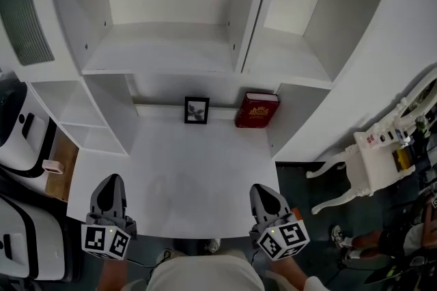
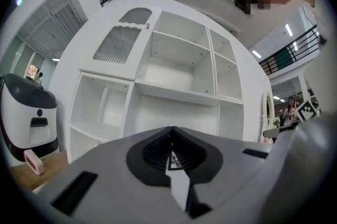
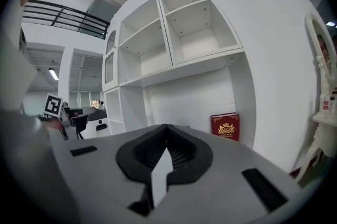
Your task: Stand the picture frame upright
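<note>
A small black picture frame point(image 1: 196, 110) with a leaf print stands upright at the back of the white desk point(image 1: 184, 173), against the rear wall; a sliver of the picture frame point(image 2: 173, 161) shows between the left jaws. My left gripper point(image 1: 109, 192) hovers over the desk's front left corner, shut and holding nothing. Over the front right corner my right gripper point(image 1: 269, 199) is likewise shut and holds nothing. Both are far from the frame.
A red book point(image 1: 257, 109) stands right of the frame, the same red book point(image 3: 225, 125) showing in the right gripper view. White shelving point(image 1: 171, 44) rises above the desk. A white machine point(image 1: 17, 126) stands at left; a white ornate chair point(image 1: 369, 153) at right.
</note>
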A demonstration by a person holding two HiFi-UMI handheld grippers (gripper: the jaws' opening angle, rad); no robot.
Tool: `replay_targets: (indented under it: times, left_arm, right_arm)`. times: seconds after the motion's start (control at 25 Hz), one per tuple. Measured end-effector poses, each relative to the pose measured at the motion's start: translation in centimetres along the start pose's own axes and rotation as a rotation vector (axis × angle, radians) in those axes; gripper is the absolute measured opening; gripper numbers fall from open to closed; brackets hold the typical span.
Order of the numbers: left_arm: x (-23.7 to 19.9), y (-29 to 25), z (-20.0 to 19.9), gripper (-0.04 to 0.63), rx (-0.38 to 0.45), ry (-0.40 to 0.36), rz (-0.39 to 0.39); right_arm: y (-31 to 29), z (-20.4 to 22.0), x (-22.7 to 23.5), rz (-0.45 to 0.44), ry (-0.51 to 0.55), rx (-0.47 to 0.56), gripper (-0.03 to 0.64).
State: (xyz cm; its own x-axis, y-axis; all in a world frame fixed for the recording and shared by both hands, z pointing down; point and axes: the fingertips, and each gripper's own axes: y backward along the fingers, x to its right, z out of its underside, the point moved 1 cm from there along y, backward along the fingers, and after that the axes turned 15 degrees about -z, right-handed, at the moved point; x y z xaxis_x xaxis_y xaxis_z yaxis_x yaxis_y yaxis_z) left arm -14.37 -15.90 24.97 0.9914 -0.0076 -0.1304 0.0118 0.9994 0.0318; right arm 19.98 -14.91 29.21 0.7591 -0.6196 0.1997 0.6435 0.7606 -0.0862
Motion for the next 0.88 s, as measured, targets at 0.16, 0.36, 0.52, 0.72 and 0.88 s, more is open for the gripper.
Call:
replay_targets:
  times: [0.16, 0.36, 0.52, 0.72, 0.88]
  left_arm:
    - [-0.6, 1.8, -0.4, 0.018, 0.004, -0.007, -0.021]
    - [-0.3, 3.3, -0.6, 0.018, 0.004, -0.045, -0.019]
    - [0.2, 4.3, -0.9, 0.018, 0.015, -0.066, -0.005]
    - [0.9, 5.2, -1.0, 0.018, 0.024, -0.086, 0.008]
    - [0.7, 5.6, -1.1, 0.018, 0.027, -0.078, 0.003]
  right_arm:
    - [2.0, 0.2, -1.1, 0.017, -0.014, -0.013, 0.009]
    - [3.9, -0.1, -1.7, 0.046, -0.008, -0.018, 0.009]
    - [4.8, -0.7, -2.0, 0.056, 0.013, -0.019, 0.009]
    - [5.5, -1.3, -2.4, 0.06, 0.017, -0.005, 0.009]
    - [5.4, -1.6, -3.0, 0.044, 0.024, -0.006, 0.009]
